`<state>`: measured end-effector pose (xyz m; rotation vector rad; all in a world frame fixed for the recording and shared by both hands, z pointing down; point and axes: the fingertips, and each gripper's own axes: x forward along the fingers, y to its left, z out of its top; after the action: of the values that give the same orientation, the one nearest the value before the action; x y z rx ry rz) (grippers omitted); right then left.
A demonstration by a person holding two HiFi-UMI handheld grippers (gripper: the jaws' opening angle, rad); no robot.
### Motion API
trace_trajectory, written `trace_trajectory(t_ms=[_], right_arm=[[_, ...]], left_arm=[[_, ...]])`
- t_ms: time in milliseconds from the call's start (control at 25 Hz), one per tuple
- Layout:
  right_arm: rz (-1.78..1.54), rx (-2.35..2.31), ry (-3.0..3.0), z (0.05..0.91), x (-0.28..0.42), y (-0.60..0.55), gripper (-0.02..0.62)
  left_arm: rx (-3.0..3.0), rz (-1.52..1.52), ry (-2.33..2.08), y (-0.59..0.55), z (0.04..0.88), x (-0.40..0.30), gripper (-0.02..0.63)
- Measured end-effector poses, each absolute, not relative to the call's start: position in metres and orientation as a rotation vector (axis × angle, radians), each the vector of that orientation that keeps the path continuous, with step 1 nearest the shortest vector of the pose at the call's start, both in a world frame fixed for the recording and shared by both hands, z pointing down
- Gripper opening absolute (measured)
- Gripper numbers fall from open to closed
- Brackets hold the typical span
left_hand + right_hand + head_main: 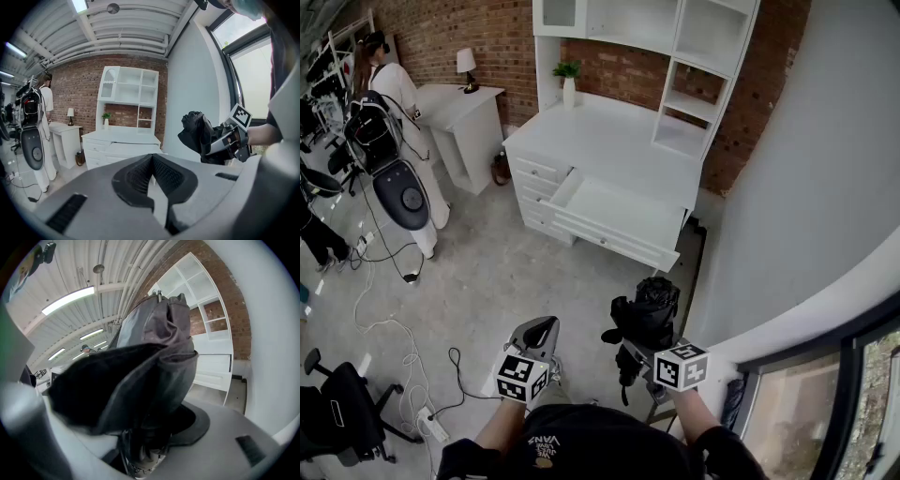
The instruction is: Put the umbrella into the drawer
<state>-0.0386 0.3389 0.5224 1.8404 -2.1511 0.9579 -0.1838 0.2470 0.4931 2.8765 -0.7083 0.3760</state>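
— Right gripper (pixel 636 349) with its jaws spread wide and pinching a folded umbrella (pixel 647 314). Why is it carried upright like that?

— Likely for the drop. The bundle stands up out of the jaws, so it can be tipped forward and laid down. The open drawer (pixel 623 211) of the white desk (pixel 609 141) sits ahead of that gripper and lower, well apart from it.

— And the left gripper (pixel 536 336)?

— It is just beside the right one, on its left, jaws pressed together on nothing. It seems to be kept out of the way.

— How does the umbrella look?

— Black and collapsed, but loosely. In the right gripper view the cloth (pixel 154 371) bunches and flops over the jaws in slack folds, with small metal tips (pixel 155 295) poking out on top. The gripper bites near the lower end, so the soft bulk hangs above it.

— Any risk?

— Loose fabric may snag on the drawer's front edge.
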Motion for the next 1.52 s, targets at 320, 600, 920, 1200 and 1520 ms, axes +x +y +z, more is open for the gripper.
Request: trace_trajectory(t_ms=[320,600,920,1200,1520], right_arm=[[0.979,1.847,-2.142,0.525,-0.042,0.34,0.232],[1.04,1.859,-2.19,0.523,-0.036,0.339,0.232],[1.034,1.832,-2.164,0.528,-0.029,0.326,0.232],[1.035,1.868,-2.105,0.533,-0.013,0.287,0.232],[1.027,1.94,-2.049,0.524,0.0,0.222,0.232]], left_arm=[[2.886,0.361,-0.706,0.249,0.491,-0.186,0.006],[2.884,0.356,-0.733,0.251,0.491,-0.182,0.006],[2.864,0.384,-0.768,0.24,0.497,-0.182,0.006],[2.859,0.389,-0.712,0.195,0.505,-0.164,0.006],[2.866,0.388,-0.651,0.122,0.502,-0.152,0.006]])
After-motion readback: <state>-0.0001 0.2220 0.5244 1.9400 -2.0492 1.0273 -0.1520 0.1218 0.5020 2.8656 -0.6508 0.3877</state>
